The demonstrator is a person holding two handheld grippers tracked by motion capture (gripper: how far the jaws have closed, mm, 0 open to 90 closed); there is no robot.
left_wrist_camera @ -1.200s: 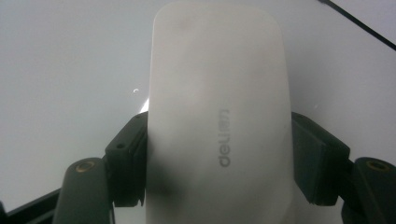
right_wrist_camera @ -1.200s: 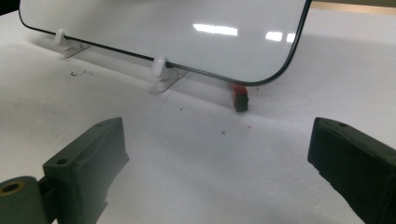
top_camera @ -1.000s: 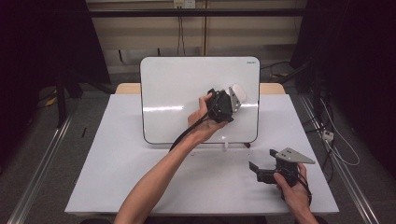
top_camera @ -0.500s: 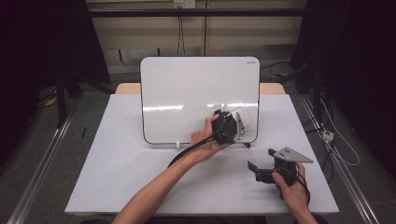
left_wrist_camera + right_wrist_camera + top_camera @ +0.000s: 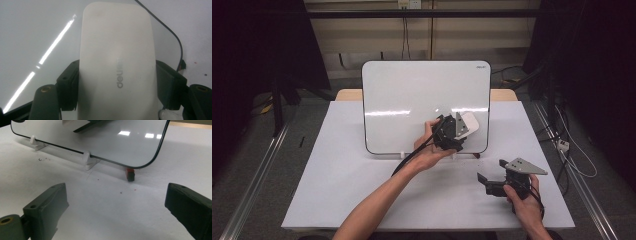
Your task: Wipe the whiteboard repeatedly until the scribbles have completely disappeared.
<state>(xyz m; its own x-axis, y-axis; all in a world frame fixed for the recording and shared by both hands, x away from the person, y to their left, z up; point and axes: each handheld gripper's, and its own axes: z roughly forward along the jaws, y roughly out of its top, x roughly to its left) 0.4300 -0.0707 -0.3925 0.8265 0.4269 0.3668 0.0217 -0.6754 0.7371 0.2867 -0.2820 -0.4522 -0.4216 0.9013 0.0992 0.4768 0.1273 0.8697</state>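
While pinching the white eraser [image 5: 116, 65] against the whiteboard [image 5: 412, 95] mid-frame: left gripper [image 5: 455, 131] | right gripper [image 5: 492, 182] lower right, jaws spread, holding nothing

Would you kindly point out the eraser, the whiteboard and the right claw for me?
eraser [image 5: 117, 62]: left gripper view, middle of its white back, above the logo.
whiteboard [image 5: 412, 95]: high view, bare white face, upper left.
right claw [image 5: 116, 216]: right gripper view, midway between its open black tips.
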